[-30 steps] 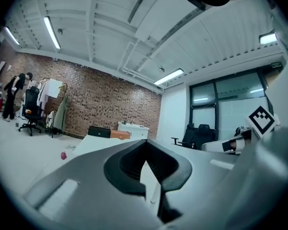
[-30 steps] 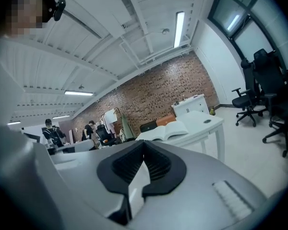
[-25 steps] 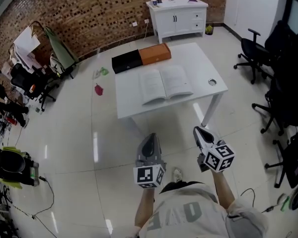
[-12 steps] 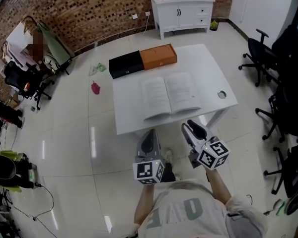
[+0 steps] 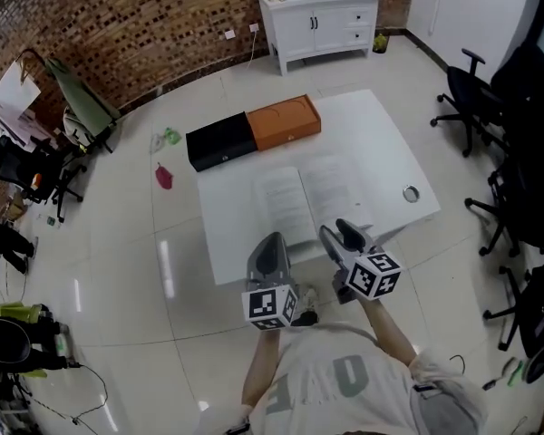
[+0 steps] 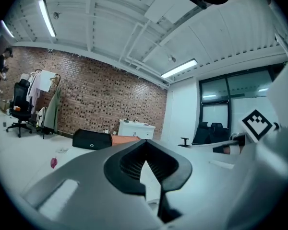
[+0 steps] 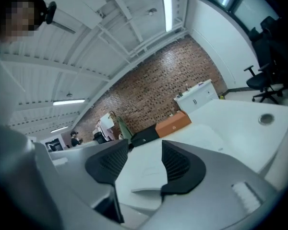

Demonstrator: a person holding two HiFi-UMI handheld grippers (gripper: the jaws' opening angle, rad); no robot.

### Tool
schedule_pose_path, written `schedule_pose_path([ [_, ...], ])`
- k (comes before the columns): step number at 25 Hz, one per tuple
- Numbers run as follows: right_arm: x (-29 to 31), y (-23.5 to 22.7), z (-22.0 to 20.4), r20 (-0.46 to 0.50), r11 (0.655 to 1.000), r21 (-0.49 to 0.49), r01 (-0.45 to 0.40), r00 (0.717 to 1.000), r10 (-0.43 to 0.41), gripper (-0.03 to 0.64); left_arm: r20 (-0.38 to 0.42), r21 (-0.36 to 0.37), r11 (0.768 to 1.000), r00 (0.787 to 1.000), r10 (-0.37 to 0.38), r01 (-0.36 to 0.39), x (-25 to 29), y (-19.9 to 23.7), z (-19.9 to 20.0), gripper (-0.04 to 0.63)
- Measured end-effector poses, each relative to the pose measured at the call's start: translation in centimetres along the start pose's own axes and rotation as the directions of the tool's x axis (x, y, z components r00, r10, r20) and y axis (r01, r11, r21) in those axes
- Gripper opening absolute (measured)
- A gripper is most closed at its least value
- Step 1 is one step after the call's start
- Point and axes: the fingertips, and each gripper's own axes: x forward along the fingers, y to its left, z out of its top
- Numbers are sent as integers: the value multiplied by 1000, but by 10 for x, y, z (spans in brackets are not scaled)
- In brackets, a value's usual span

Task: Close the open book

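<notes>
Head view: the open white-paged book (image 5: 313,202) is lying flat at the centre of the white rectangular table (image 5: 222,243). The left gripper (image 5: 270,243) and right gripper (image 5: 338,231) are hovering over the table's near edge

Left gripper view: the fingers are pressing together, holding nothing

Right gripper view: the fingers have just been opening and are standing apart, empty, with the book lying on the table beyond them
</notes>
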Motion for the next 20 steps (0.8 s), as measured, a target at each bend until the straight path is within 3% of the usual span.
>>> schedule_pose_path([
  [3,6,-43,-48,-82,988,99,120,990,-112,241,-55,-5,1000,998,-16,15,16,5,-17,12],
  [5,3,-71,-80,-138,958,228,173,980,-144,255,-112,3,1000,994,-11,12,22,6,-34,12],
  [9,0,-111,-101,-129,821,546,168,985,-116,297,-173,10,1000,985,-25,27,29,1,-50,12],
  [12,3,-135,-101,-101,757,628,179,984,-149,299,-183,20,999,982,-35,39,34,-2,-53,12],
  [16,6,-157,-101,-47,635,756,161,980,-192,288,-201,26,999,979,-22,28,36,-1,-57,12],
  [20,17,-167,-96,-44,594,785,177,972,-232,261,-210,14,1000,978,-4,7,37,7,-58,12],
])
